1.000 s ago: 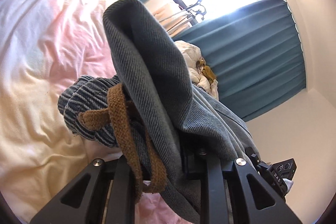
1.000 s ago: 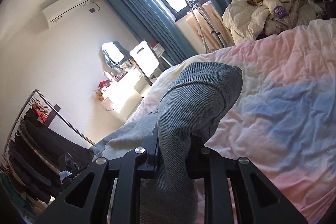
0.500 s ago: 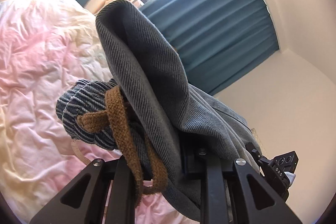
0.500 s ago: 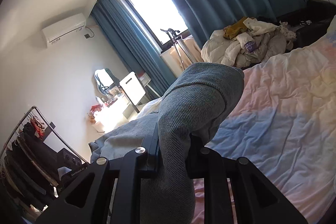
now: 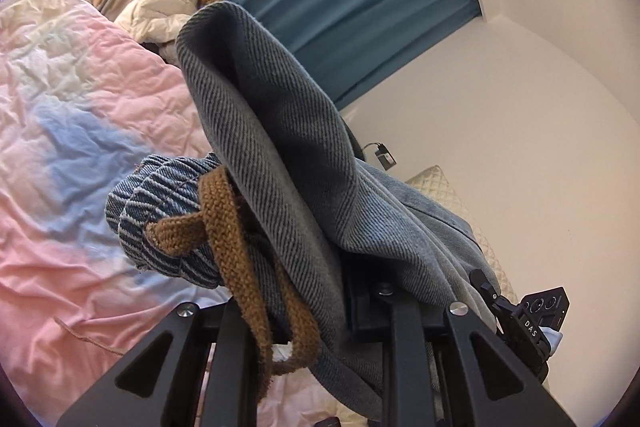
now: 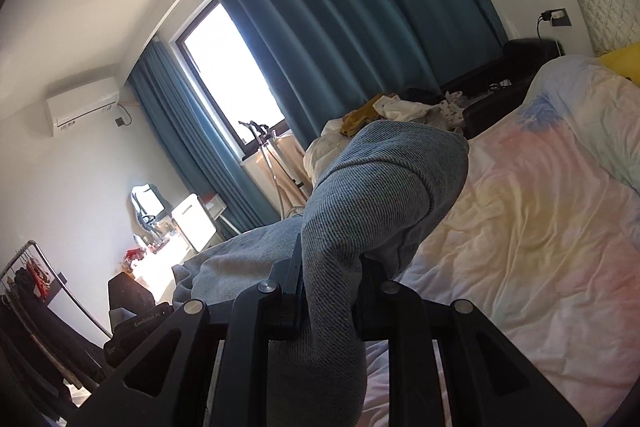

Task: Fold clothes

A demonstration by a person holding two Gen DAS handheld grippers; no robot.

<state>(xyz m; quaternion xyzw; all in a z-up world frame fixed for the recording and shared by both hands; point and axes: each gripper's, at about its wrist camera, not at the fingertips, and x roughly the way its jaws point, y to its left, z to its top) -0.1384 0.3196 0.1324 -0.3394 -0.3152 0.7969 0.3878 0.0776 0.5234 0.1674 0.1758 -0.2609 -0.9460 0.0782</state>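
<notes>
A grey-blue denim garment bulges up out of my left gripper, which is shut on it. Its striped lining and a brown woven drawstring hang over the left finger. The same garment stretches across to my right gripper, which is shut on another fold of it. Both grippers hold it in the air above the bed. The fingertips are hidden by the cloth.
Below lies a bed with a pink, blue and cream crumpled duvet. A pile of clothes sits by the teal curtains. A clothes rack stands at the left. A quilted headboard is at the right.
Both grippers have swung with the garment still held. The views have turned from the window side towards the head of the bed. The grip on the cloth is unchanged.
</notes>
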